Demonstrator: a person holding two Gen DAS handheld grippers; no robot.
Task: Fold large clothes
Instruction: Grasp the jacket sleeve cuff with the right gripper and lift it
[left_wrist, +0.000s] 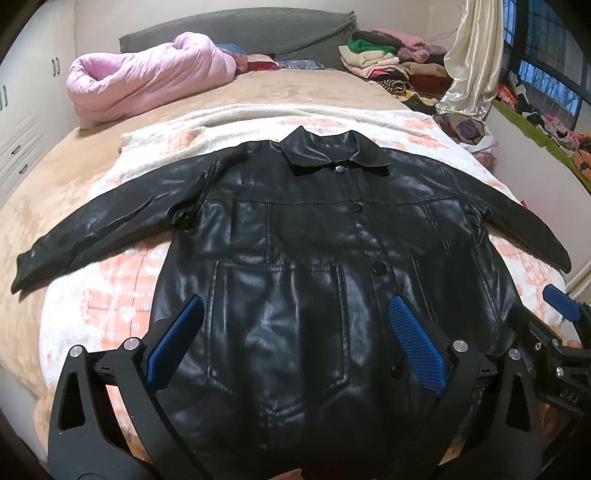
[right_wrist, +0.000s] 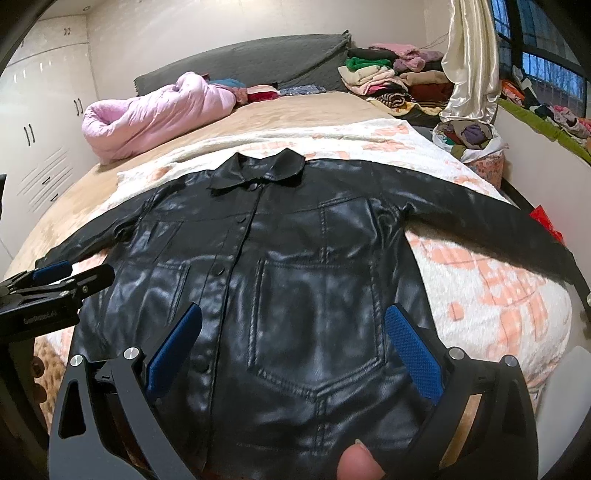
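Two grippers hover over the hem end of the garment, and both stand with their blue-padded fingers spread wide and nothing between them: the left gripper (left_wrist: 295, 339) over the near left panel, the right gripper (right_wrist: 293, 341) over the near right panel, just beside each other, the right one's frame peeking in at 4 o'clock of the left view. Out from the tongs lies the black leather-look jacket (left_wrist: 303, 258), front up and buttoned, flat on a white-and-orange fleece blanket (left_wrist: 122, 280) spread across the bed (left_wrist: 66, 184), collar (left_wrist: 332, 155) at 12 o'clock, hem at 6. The left sleeve (left_wrist: 92, 232) stretches out to 9 o'clock, the right sleeve (right_wrist: 480, 214) runs to 3 o'clock, both splayed well clear of the body. That glossy surface looks slick and fairly heavy, I'd say, stiffer than cloth, so it should fold in broad slabs and hold a crease poorly. A pinch on the flat panel would likely slide off; better bets are the doubled edges, a cuff, the shoulder seam or the hem corner, where the pads get thickness to bite. Sleeves first, I'd judge, each swung in across the chest. Farther off, a rolled pink quilt (left_wrist: 147, 77) sits at 11 o'clock and a pile of folded clothes (left_wrist: 380, 59) at 1 o'clock, well apart from the work.
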